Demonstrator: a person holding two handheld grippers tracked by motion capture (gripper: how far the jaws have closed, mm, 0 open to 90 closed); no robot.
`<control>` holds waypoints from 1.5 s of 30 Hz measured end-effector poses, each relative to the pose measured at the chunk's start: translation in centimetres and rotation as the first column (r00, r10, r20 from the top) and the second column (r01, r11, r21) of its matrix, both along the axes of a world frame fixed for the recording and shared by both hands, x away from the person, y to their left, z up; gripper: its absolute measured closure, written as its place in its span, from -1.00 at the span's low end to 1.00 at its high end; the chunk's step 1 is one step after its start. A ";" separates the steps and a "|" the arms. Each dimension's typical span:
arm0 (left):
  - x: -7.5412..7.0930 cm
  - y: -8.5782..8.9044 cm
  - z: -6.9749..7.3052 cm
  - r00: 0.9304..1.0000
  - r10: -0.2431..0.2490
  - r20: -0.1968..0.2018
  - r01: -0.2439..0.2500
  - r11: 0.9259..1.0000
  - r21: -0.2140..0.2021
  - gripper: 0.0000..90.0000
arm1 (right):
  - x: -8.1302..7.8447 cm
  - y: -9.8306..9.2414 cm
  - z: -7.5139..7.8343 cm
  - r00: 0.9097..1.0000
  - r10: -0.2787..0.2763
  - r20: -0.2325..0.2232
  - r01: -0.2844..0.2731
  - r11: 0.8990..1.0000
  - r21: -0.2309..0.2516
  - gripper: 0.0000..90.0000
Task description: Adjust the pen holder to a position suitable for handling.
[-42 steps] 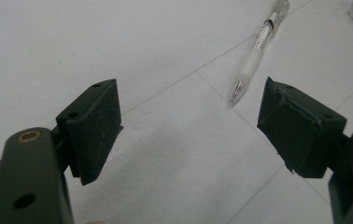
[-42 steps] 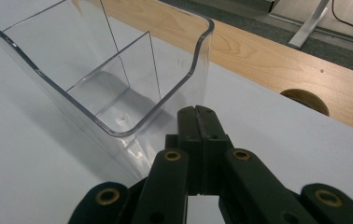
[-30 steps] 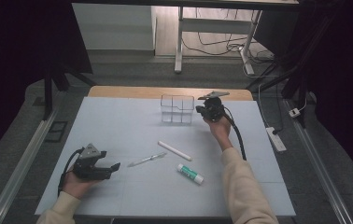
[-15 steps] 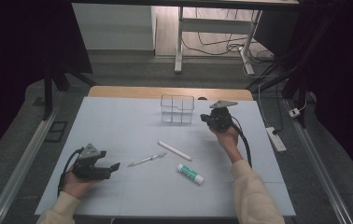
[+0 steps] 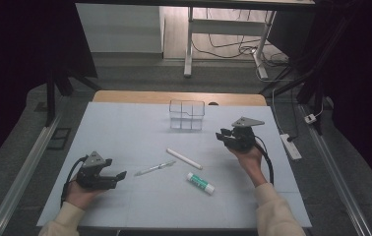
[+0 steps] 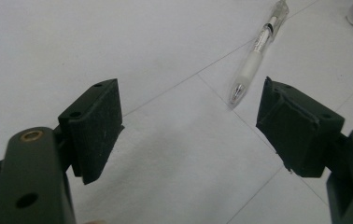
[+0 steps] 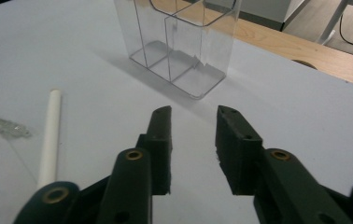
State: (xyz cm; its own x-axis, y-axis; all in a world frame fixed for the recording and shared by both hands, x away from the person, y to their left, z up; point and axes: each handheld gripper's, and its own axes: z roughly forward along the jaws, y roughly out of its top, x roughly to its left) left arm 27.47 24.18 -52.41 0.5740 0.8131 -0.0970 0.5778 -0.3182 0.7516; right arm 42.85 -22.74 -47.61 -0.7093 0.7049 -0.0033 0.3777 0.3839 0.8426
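A clear plastic organizer (image 5: pixel 187 114) with several compartments stands at the back middle of the pale mat (image 5: pixel 125 132). My right gripper (image 5: pixel 223 135) hovers to its right and a little nearer me. In the right gripper view the organizer (image 7: pixel 179 42) stands ahead of my right gripper (image 7: pixel 193 116); its jaws have just been opening, are partly apart and have nothing between them. A white stick (image 5: pixel 184 158), a clear pen (image 5: pixel 154 168) and a green-and-white glue stick (image 5: pixel 200 183) lie mid-mat. My left gripper (image 5: pixel 117 175) rests at the front left, wide open and empty (image 6: pixel 191 100), with the pen (image 6: pixel 258 58) just beyond its jaws.
The wooden table edge (image 5: pixel 125 97) shows behind the mat. A white power strip (image 5: pixel 291 146) lies on the floor to the right. In the right gripper view the white stick (image 7: pixel 51 135) lies left of the jaws. Dark floor and desk legs lie beyond.
My right hand has drawn back from beside the organizer, toward me and slightly right, and its jaws have parted. The left hand and the items on the mat have not moved.
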 end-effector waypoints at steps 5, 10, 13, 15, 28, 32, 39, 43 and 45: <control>0.0 0.1 0.0 1.000 0.001 -0.001 -0.001 1.000 -0.002 -0.50 | -1.7 -1.4 0.2 1.000 0.009 0.011 -0.009 1.000 0.025 0.24; -0.1 0.0 0.1 1.000 0.001 0.003 -0.001 1.000 -0.003 -0.49 | -3.4 -2.9 0.0 1.000 0.011 0.029 -0.011 1.000 0.010 0.15; -0.1 0.0 0.1 1.000 -0.002 0.006 0.002 1.000 -0.004 -0.48 | -4.3 -3.7 -0.1 1.000 0.017 0.016 -0.017 1.000 0.016 0.10; -0.2 0.1 0.1 1.000 -0.002 0.006 0.002 1.000 -0.006 -0.48 | -4.9 -4.3 -0.3 1.000 0.020 0.002 -0.020 1.000 0.024 0.05; -0.2 0.4 0.0 1.000 0.003 0.007 -0.002 1.000 -0.008 -0.48 | -8.9 -6.5 -1.1 1.000 0.028 -0.009 -0.028 0.999 0.020 -0.13; -0.2 0.4 0.0 1.000 0.004 0.008 -0.004 1.000 -0.009 -0.48 | -9.7 -7.3 -1.4 1.000 0.029 -0.008 -0.029 0.999 0.017 -0.13; -0.3 0.5 0.0 1.000 0.003 0.008 -0.003 1.000 -0.014 -0.48 | -9.7 -7.6 -1.4 1.000 0.030 0.005 -0.030 0.999 0.010 -0.14; -0.3 0.5 0.1 1.000 0.005 0.011 -0.004 1.000 -0.011 -0.47 | -9.9 -7.5 -1.3 0.999 0.039 0.017 -0.039 0.999 -0.009 -0.15; -0.3 0.4 0.2 1.000 0.005 0.012 -0.004 1.000 -0.010 -0.47 | -9.8 -7.5 -1.3 0.999 0.037 0.015 -0.037 0.999 -0.007 -0.15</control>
